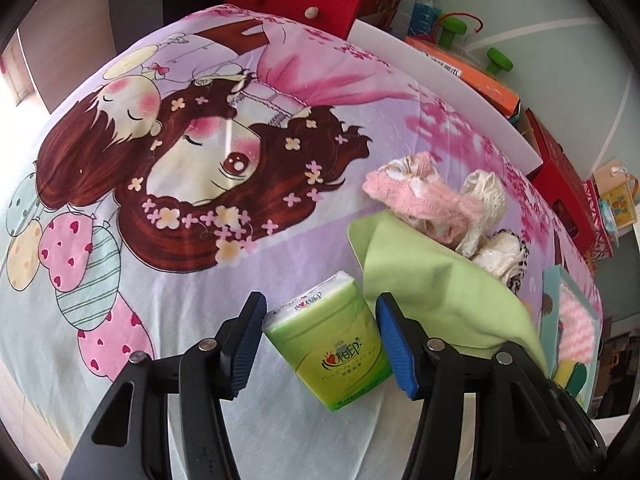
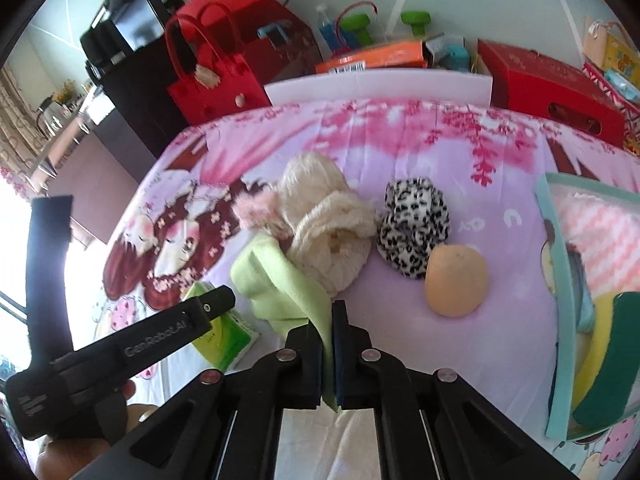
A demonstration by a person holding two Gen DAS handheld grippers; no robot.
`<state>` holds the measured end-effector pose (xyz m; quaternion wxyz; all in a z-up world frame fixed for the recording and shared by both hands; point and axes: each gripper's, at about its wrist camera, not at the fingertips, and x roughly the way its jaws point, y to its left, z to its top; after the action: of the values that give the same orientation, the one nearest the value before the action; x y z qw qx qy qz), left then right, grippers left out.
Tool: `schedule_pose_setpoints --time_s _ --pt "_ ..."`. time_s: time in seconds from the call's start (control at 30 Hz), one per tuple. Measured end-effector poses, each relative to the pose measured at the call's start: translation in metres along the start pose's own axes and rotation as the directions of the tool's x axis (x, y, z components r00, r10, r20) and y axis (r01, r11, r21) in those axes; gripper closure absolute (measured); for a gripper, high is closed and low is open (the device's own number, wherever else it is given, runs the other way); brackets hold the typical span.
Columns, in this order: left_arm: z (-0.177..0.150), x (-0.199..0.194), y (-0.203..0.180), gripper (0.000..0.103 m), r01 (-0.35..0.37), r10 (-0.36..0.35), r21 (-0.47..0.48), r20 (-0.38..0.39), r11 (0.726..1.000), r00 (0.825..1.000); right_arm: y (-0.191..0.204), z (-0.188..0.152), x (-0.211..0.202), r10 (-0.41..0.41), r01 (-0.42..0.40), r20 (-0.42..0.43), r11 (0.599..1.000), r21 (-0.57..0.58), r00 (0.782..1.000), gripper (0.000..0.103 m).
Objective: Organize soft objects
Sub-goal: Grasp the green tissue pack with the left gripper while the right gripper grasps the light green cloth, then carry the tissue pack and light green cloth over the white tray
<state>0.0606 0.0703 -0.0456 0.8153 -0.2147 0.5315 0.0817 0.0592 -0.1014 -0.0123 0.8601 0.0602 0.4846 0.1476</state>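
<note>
The left gripper [image 1: 320, 344] is spread, its blue pads on either side of a green tissue pack [image 1: 330, 344] that lies on the cartoon-print bedsheet [image 1: 160, 360] — whether the pads touch the pack cannot be told. The right gripper [image 2: 328, 356] is pressed together, pinching a corner of the light green cloth [image 2: 280, 280], which trails forward across the sheet. Just beyond the cloth sits a cream knitted item [image 2: 328, 224] with a pink fuzzy piece [image 2: 256, 208] at its left edge; a leopard-print plush item [image 2: 414, 224] lies beside it, touching a peach-coloured round object [image 2: 456, 280]. At the right stands a teal-edged box [image 2: 560, 280] — it holds a yellow and green sponge [image 2: 608, 352]
</note>
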Motion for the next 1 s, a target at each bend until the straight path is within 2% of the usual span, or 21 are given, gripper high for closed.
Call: schedule_pose_setpoints --time_s 0.3,0.67,0.83,1.0 --pt "0.003 -0.019 0.004 0.045 0.019 -0.018 -0.018 0.065 1.0 0.998 -0.002 0.006 -0.038 0.013 -0.014 0.134 1.0 0.006 0.991 0.099" --pt "0.008 -0.051 -0.003 0.045 0.044 -0.045 0.009 0.178 0.999 0.983 -0.029 0.009 -0.078 -0.001 -0.022 0.257 0.996 0.088 0.966 0.099" --pt "0.007 -0.06 -0.015 0.045 0.058 -0.067 0.049 0.205 0.997 0.977 -0.051 0.009 -0.094 -0.035 -0.01 0.297 0.989 0.149 0.954 0.099" --pt "0.003 -0.063 -0.031 0.045 0.07 -0.09 0.102 0.207 0.992 0.974 -0.082 0.007 -0.116 -0.098 0.019 0.345 0.975 0.223 0.933 0.099"
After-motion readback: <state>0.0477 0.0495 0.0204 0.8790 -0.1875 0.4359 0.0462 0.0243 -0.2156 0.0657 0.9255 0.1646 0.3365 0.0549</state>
